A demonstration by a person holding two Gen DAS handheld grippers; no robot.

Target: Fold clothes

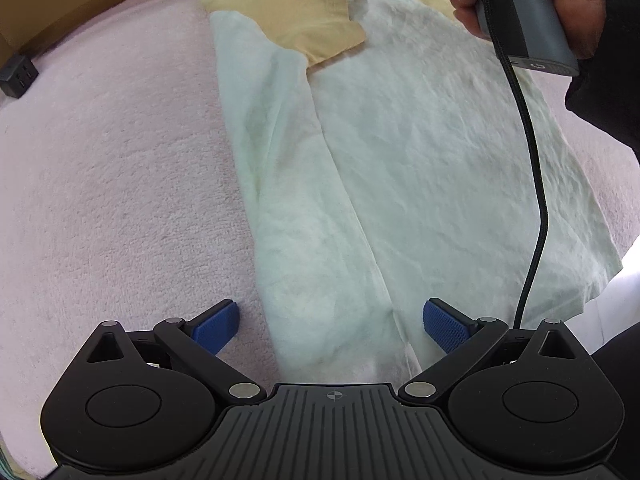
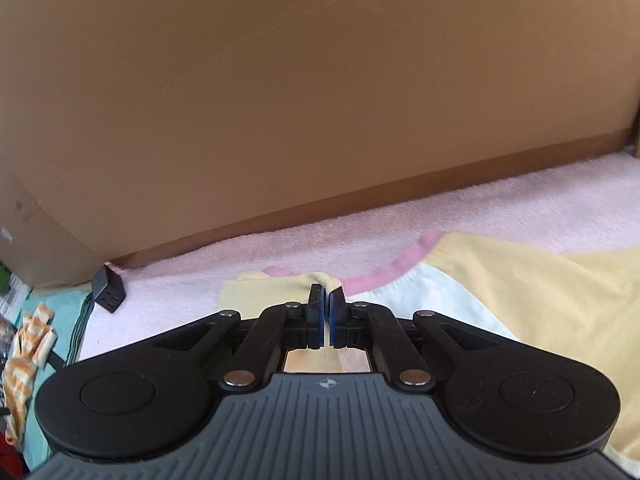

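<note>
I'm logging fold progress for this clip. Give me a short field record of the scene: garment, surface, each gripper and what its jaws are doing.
garment: white shirt with yellow sleeves, lying flat, one side folded inward
surface: pink blanket
left gripper: jaws open above the shirt's lower edge, nothing held
right gripper: jaws shut on the yellow sleeve, lifting it
nearby: black charger block by the brown headboard

A home bedroom: pink fleece blanket [image 1: 120, 168] against a brown padded headboard [image 2: 280, 100].
</note>
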